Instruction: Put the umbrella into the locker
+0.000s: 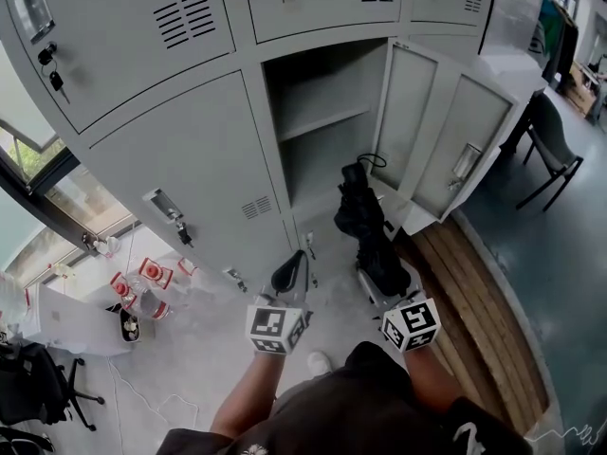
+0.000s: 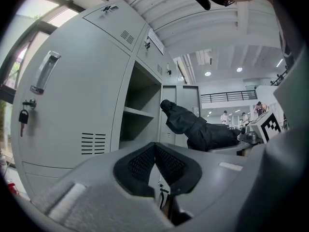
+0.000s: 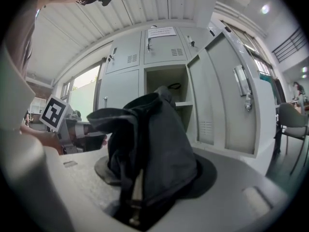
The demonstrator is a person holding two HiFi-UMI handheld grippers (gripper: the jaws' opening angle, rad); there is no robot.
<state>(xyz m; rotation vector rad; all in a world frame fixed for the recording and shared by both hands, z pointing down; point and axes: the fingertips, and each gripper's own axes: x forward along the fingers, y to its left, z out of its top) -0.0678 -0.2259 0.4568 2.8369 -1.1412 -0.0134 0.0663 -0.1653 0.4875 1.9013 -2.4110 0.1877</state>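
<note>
Although its door [image 1: 446, 150] stands open, the locker [image 1: 318, 121] has no umbrella [image 1: 365, 226] in it yet.

The 2 jaws of the right gripper [image 1: 389, 287] are clamped on the folded black umbrella. It sticks out ahead of them with its far end at the mouth of the open compartment, below the shelf, and looks outside rather than in. The left gripper [image 2: 155, 153] hangs beside it, its jaws together at the tips with nothing between them. Judging by this, pickup and carry are done; 2 steps remain: pushing the umbrella in and letting go.
</note>
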